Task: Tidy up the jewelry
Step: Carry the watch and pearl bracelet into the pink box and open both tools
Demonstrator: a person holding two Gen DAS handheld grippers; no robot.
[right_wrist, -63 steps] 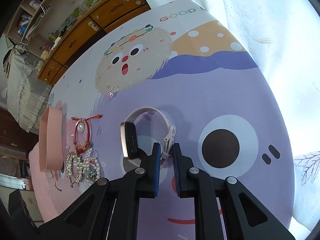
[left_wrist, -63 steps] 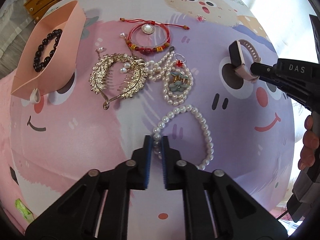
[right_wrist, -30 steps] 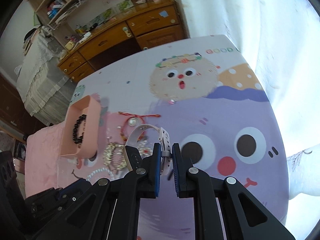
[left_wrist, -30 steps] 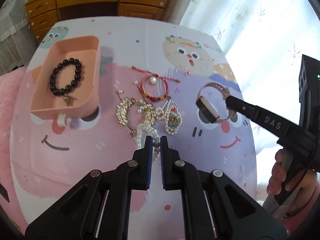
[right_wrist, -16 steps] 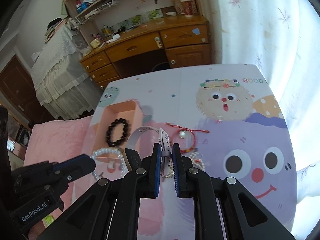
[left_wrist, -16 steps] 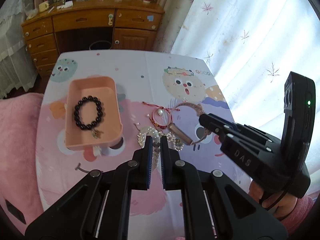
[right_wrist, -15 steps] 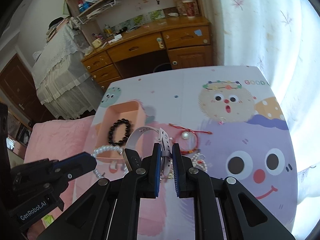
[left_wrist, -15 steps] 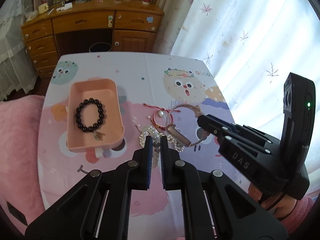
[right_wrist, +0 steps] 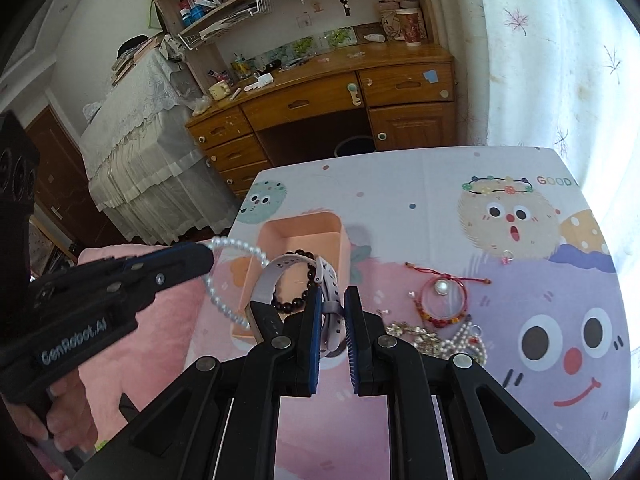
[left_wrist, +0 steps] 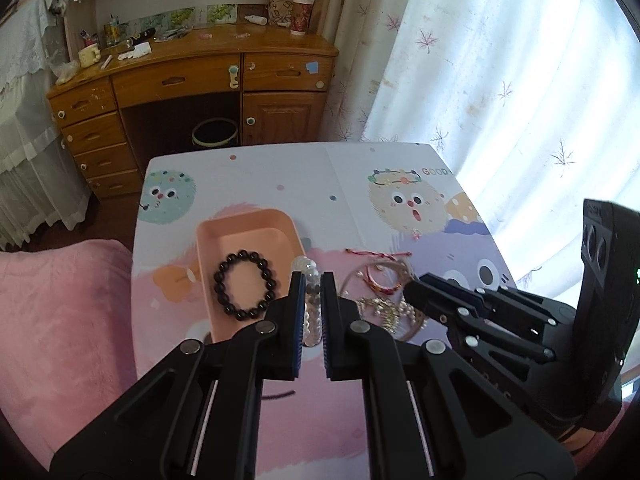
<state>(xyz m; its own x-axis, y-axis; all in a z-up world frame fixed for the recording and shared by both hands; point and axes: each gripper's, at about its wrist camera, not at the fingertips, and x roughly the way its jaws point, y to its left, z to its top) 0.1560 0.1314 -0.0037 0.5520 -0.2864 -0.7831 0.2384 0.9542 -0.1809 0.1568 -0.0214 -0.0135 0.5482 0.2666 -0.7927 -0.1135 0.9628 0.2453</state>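
While clamped: left claw (left_wrist: pixel 311 286) (pearl bracelet (right_wrist: pixel 228 276)), right claw (right_wrist: pixel 331 300) (watch (right_wrist: pixel 280 292)).

The counter (left_wrist: pixel 256 168) is covered with a smooth printed sheet of slight sheen. The tray (left_wrist: pixel 244 224) is seen as matt peach plastic. The dark bead bracelet (left_wrist: pixel 245 285) inside it looks polished and glossy. The pearl strand (right_wrist: pixel 236 249) is shown glossy white, and the watch (right_wrist: pixel 276 276) has a matt, rubber-like strap. Both grippers (left_wrist: pixel 311 316) (right_wrist: pixel 333 322) are made of matt black plastic with metal screws; their fingers (right_wrist: pixel 313 320) carry ribbed blue pads. Behind the tray, the wooden desk (left_wrist: pixel 192 80) appears varnished.
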